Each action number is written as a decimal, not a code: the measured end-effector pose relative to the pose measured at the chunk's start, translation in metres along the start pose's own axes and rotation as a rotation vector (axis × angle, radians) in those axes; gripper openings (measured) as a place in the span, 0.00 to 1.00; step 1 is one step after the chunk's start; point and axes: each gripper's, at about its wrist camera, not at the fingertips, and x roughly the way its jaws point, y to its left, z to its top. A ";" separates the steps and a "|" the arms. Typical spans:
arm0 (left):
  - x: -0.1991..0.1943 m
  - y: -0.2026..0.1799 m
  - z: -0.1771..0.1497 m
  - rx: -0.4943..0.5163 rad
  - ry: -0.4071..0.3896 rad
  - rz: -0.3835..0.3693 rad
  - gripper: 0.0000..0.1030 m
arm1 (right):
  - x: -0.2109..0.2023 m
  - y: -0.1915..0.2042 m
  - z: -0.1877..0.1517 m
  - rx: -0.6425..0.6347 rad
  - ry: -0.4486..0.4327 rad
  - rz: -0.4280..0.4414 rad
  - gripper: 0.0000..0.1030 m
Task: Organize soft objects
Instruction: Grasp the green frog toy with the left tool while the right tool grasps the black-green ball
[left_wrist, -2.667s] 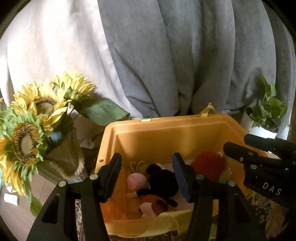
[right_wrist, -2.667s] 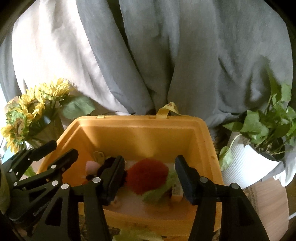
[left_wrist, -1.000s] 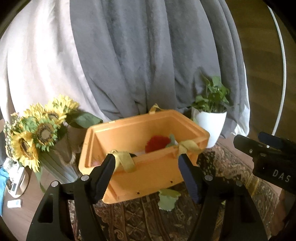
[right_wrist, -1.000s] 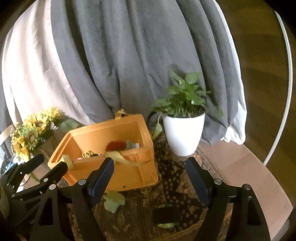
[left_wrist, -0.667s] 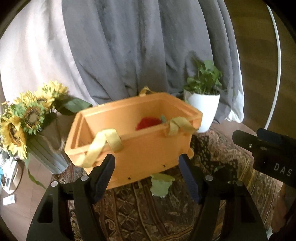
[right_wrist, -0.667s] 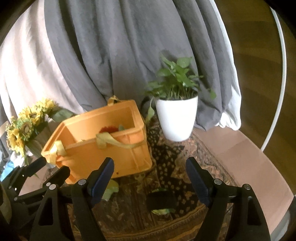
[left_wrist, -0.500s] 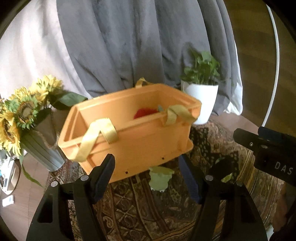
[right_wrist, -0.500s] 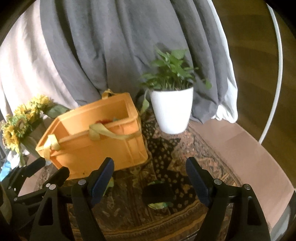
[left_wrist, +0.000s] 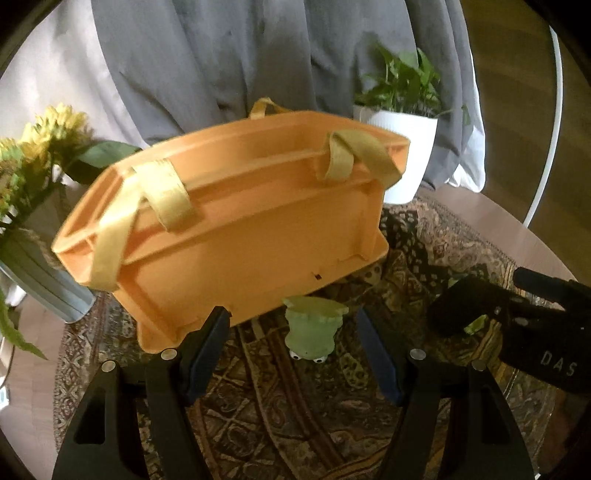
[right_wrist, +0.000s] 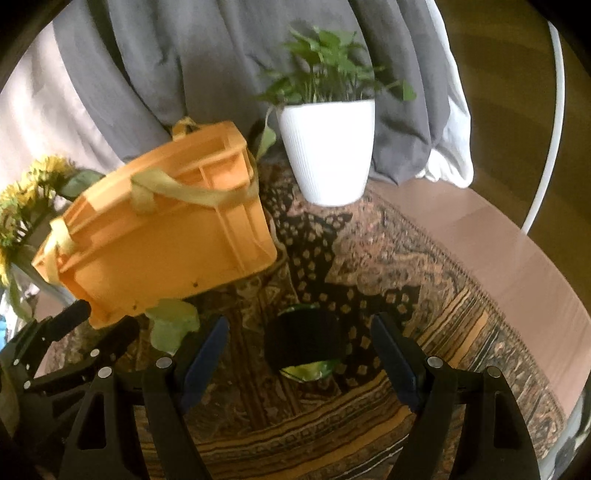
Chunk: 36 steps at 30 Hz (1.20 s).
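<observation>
A green frog plush (left_wrist: 312, 334) lies on the patterned rug (left_wrist: 295, 424), just in front of the orange crate (left_wrist: 236, 229) with yellow straps. My left gripper (left_wrist: 291, 319) is open, its fingers on either side of the frog and clear of it. A black soft toy with green edges (right_wrist: 304, 341) lies on the rug further right. My right gripper (right_wrist: 299, 319) is open, with the black toy lying between its fingers untouched. From this low angle the crate's inside is hidden.
A white pot with a green plant (right_wrist: 328, 155) stands behind the rug on the right. A vase of sunflowers (left_wrist: 33, 173) stands left of the crate. Grey and white drapes hang behind. The rug ends on a round wooden tabletop (right_wrist: 498, 240).
Both grippers have sunk from above the crate to just over the rug. The crate's contents have dropped out of sight, and the frog and the black toy now lie between the fingers.
</observation>
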 end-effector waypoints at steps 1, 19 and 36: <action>0.005 0.000 -0.001 0.005 0.009 -0.003 0.69 | 0.004 0.000 -0.002 0.002 0.010 -0.002 0.78; 0.054 -0.004 -0.009 0.023 0.109 -0.045 0.69 | 0.041 0.000 -0.020 0.029 0.098 -0.018 0.78; 0.073 -0.009 -0.008 0.045 0.146 -0.079 0.42 | 0.054 -0.002 -0.020 0.017 0.105 -0.022 0.74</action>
